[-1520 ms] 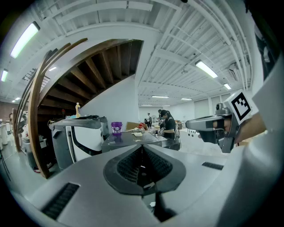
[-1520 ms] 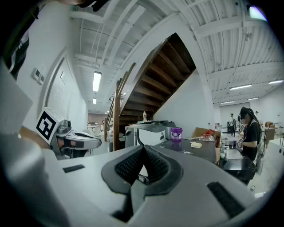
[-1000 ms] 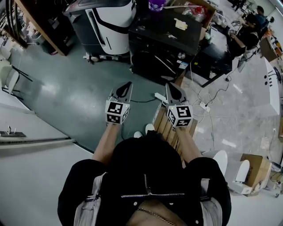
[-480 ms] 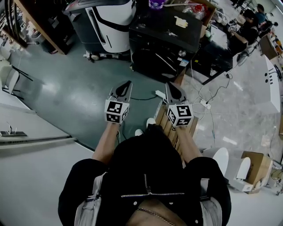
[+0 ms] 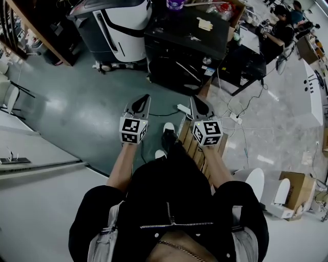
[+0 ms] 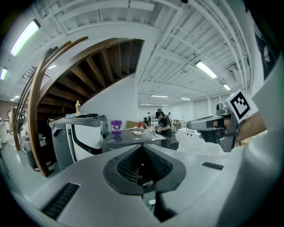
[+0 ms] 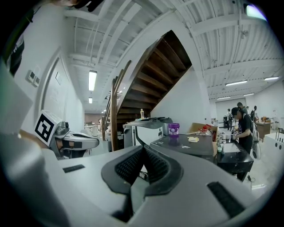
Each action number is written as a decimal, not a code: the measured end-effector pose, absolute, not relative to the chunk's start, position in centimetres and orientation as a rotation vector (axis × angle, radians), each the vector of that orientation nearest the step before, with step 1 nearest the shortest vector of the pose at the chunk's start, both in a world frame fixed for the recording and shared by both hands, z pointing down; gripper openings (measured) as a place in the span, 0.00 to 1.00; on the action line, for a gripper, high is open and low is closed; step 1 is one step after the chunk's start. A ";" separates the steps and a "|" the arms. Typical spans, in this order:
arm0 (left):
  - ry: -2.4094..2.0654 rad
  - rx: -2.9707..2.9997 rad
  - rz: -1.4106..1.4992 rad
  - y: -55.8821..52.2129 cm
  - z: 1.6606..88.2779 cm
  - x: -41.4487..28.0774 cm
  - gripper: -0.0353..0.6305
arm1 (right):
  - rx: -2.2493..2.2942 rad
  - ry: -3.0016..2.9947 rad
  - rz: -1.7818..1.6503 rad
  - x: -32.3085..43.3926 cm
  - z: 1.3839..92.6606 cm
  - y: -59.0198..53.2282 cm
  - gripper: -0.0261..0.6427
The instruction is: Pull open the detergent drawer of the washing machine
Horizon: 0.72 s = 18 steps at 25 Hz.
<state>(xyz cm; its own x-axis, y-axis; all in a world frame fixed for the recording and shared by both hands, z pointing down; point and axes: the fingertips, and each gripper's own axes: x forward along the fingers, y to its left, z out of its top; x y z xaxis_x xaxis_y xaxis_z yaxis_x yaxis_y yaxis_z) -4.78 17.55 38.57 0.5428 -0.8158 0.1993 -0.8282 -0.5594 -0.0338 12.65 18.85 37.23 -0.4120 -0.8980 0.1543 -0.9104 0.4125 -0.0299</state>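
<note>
The washing machine (image 5: 187, 46) is a black box standing ahead across the floor, with a purple cup (image 5: 175, 4) on its top; its detergent drawer cannot be made out. It also shows in the left gripper view (image 6: 128, 138) and the right gripper view (image 7: 191, 144). My left gripper (image 5: 146, 97) and right gripper (image 5: 195, 98) are held side by side in front of the body, pointing at the machine and well short of it. Both are shut with nothing between the jaws. Each gripper appears in the other's view: the right gripper (image 6: 213, 126) and the left gripper (image 7: 75, 139).
A grey and white appliance (image 5: 120, 23) stands left of the washing machine. A wooden pallet (image 5: 197, 146) lies under my right gripper, with a power strip (image 5: 184, 108) and cables beyond it. A wooden staircase (image 7: 155, 66) rises behind. A person (image 5: 279, 30) works at a desk, far right.
The person's foot has stepped forward between the grippers and the washing machine has come slightly nearer. Both grippers stay shut and side by side.
</note>
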 end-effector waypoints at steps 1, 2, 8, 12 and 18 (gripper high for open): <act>-1.443 2.700 0.296 17.5 38.6 -4.8 0.09 | 1.634 -2.543 0.166 12.7 37.3 18.7 0.05; -1.443 2.696 0.296 17.4 38.7 -4.8 0.09 | 1.634 -2.543 0.167 12.7 37.4 18.5 0.05; -1.459 2.680 0.298 15.8 38.8 -5.4 0.09 | 1.611 -2.559 0.179 12.1 37.6 16.5 0.05; -1.470 2.676 0.300 14.3 38.8 -5.6 0.09 | 1.597 -2.565 0.183 11.8 37.8 14.9 0.05; -1.469 2.665 0.311 10.9 39.4 -5.5 0.09 | 1.587 -2.570 0.200 11.8 38.2 11.2 0.05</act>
